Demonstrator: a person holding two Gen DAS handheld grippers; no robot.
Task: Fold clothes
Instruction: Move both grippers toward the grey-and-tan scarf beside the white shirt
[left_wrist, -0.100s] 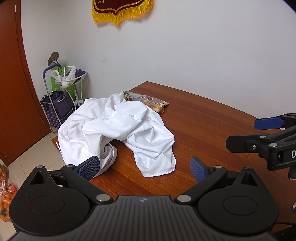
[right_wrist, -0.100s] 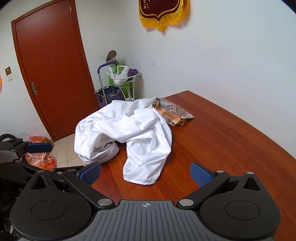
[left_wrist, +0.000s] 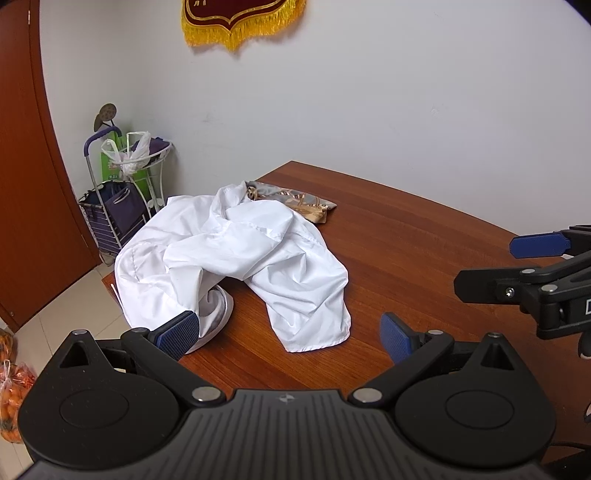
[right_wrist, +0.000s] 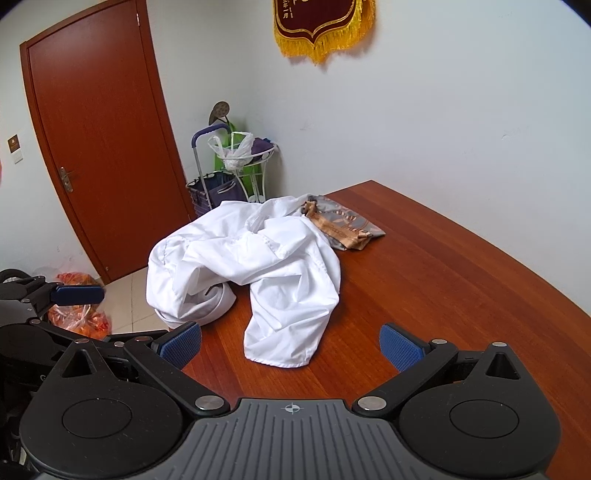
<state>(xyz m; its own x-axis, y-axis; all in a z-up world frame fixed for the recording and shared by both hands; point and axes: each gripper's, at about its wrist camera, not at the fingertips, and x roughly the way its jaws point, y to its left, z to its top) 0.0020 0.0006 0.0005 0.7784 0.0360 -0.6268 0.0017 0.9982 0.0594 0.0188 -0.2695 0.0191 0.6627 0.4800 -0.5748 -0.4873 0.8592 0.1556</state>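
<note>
White shirt (left_wrist: 236, 258) crumpled on wooden table (left_wrist: 424, 251), unfolded.
Shirt lies at 11 o'clock of both grippers; left gripper (left_wrist: 288, 332) and right gripper (right_wrist: 291, 343) hover short of it, fingers spread, holding nothing, likely set for a grab.

Even, soft indoor light, sharp focus (strong fisheye bending, dark corners).

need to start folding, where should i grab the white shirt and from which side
Take the white shirt by the loose hem end lying flat on the table, nearest both open hand-held grippers. Come in low from the near side: that flap is thin, free and unburied, while the far bunch is crumpled.
</note>
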